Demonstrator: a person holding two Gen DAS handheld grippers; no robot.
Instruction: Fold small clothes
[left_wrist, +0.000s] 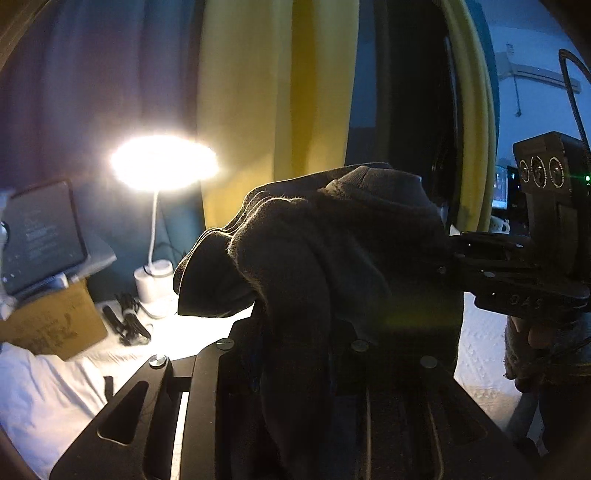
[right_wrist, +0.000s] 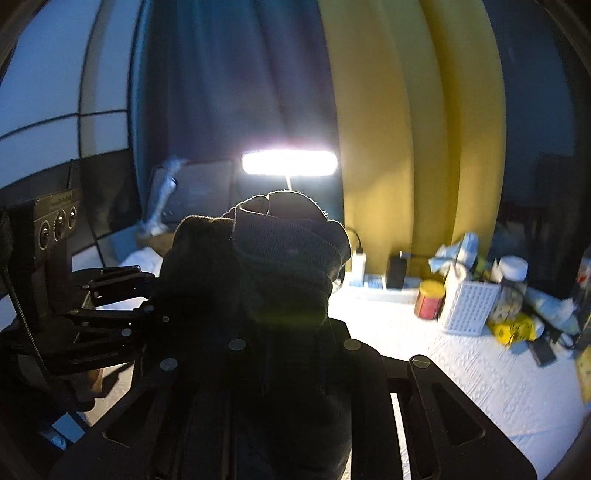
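Dark garment (left_wrist: 332, 251) hangs bunched between both grippers above the worktop (right_wrist: 480, 369); left gripper (left_wrist: 295, 325) and right gripper (right_wrist: 288, 325) each clench one end.

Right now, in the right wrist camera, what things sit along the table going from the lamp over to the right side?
lamp → power strip → red can → white basket → yellow bag
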